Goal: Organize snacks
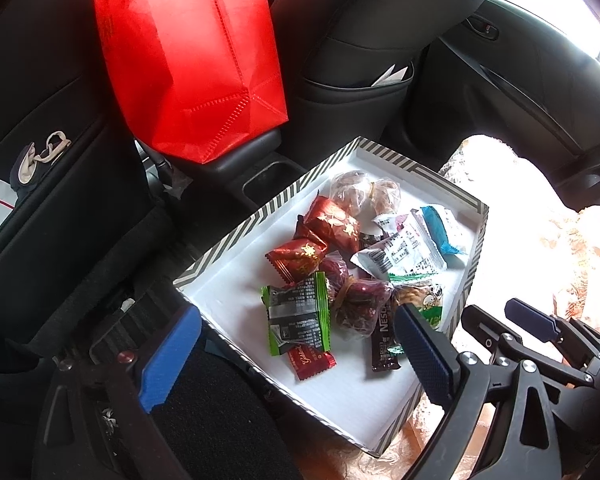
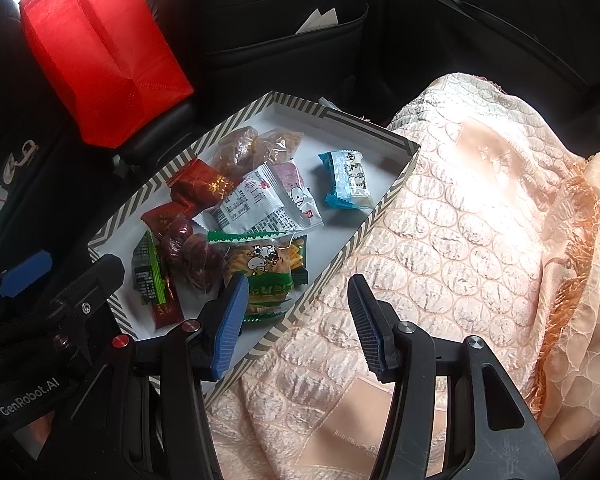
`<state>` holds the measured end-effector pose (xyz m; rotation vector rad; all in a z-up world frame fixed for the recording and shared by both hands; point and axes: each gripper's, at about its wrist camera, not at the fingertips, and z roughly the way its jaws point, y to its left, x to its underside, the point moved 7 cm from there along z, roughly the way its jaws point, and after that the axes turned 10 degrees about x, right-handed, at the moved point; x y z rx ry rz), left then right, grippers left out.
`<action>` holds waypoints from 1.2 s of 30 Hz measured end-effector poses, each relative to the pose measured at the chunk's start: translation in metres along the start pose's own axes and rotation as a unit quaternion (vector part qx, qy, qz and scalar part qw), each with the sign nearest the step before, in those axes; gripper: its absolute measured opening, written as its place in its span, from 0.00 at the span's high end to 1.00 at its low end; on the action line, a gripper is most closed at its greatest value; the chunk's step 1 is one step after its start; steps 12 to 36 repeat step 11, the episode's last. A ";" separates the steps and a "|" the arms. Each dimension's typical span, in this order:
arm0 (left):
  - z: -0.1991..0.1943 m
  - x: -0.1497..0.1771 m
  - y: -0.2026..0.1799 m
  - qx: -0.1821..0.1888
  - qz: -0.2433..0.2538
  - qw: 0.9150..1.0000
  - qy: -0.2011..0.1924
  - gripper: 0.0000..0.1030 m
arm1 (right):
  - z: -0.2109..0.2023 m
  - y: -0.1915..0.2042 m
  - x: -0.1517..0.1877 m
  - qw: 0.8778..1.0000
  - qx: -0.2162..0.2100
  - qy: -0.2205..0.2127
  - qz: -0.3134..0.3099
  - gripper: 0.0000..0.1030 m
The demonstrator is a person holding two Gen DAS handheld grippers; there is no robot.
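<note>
Left wrist view: red bag behind snack tray, both claws wide, empty

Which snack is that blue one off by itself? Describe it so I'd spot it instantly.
Find the striped-rimmed box lying on the peach quilted cover. Near its far right corner sits a small blue-and-white packet, slightly apart from the central heap. It is the only blue wrapper; its neighbours are red, green, white or clear.

At twelve o'clock the red bag looked like matt woven cloth; the striped box was smooth card; snack wrappers shone as glossy plastic film; at three o'clock, the peach blanket was textured, quilted fabric
</note>
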<state>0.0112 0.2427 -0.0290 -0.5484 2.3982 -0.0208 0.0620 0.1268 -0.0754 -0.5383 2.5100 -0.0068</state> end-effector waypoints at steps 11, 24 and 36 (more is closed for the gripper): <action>-0.003 -0.001 -0.003 -0.006 0.005 1.000 -0.010 0.04 | 0.002 0.000 0.002 1.000 -0.003 0.004 -0.004 0.50; -0.003 -0.001 -0.003 -0.006 0.005 1.000 -0.010 0.04 | 0.002 0.000 0.002 1.000 -0.003 0.004 -0.004 0.50; -0.003 -0.001 -0.003 -0.006 0.005 1.000 -0.010 0.04 | 0.002 0.000 0.002 1.000 -0.003 0.004 -0.004 0.50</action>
